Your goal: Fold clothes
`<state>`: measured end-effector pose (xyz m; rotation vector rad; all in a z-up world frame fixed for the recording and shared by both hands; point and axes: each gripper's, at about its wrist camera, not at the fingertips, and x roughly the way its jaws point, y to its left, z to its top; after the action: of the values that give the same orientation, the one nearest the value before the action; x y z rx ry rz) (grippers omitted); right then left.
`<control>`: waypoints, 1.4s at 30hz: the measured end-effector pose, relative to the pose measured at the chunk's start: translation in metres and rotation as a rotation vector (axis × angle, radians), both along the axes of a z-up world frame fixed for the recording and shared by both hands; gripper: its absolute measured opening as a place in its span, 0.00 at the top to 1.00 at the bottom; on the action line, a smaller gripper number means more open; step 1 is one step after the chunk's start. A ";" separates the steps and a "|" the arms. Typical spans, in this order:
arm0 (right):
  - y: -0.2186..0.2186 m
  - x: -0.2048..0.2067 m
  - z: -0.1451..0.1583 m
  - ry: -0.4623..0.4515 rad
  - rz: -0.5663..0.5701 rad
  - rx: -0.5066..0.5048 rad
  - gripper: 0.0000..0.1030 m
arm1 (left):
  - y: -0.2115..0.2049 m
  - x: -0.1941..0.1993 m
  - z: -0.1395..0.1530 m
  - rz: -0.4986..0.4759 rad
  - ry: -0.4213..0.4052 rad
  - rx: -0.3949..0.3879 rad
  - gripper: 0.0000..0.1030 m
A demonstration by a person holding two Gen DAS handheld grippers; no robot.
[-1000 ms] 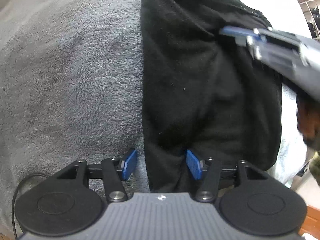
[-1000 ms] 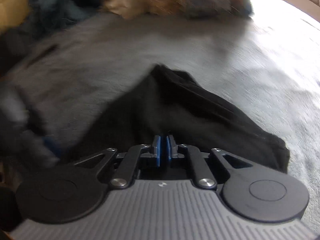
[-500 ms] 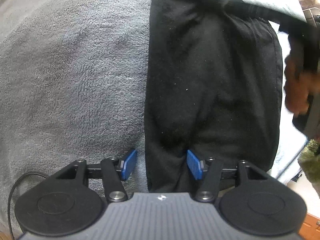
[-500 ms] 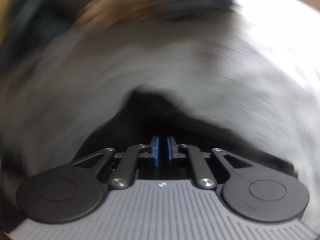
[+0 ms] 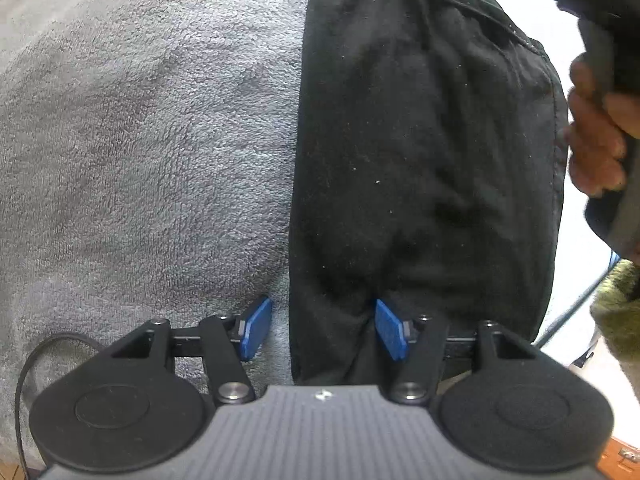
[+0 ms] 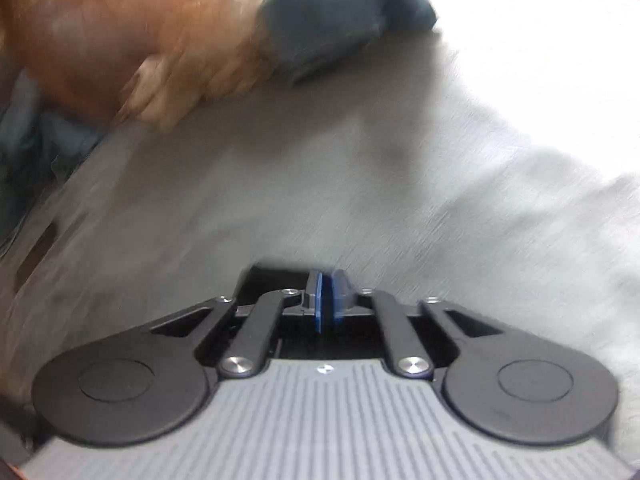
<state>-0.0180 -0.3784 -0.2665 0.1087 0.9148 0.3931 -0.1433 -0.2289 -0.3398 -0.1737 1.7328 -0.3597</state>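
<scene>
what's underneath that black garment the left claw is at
The black garment lies on a grey fleecy blanket, which shows along its left side by the open left claw. What is directly beneath the cloth is covered, so I cannot tell.

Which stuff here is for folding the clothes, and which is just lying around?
For the job:
- black garment
- left hand-held gripper, open at its near end
- right hand-held gripper, pads together
- grey fleece blanket underneath

Just lying about:
- blurry brown furry thing
- dark blue cloth
</scene>
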 end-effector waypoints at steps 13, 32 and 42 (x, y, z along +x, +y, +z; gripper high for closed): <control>0.045 -0.009 0.002 0.010 0.058 0.055 0.90 | -0.018 -0.011 -0.003 -0.030 -0.009 0.029 0.40; 0.004 -0.103 0.022 0.057 -0.133 -0.040 0.87 | -0.042 -0.032 -0.009 -0.091 -0.024 0.073 0.39; 0.004 -0.150 0.033 0.109 -0.199 -0.086 0.79 | -0.045 -0.041 -0.013 -0.108 -0.036 0.098 0.38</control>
<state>-0.1684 -0.3744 -0.2339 0.1419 1.0171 0.1640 -0.1840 -0.2744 -0.3528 -0.0025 1.7244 -0.3544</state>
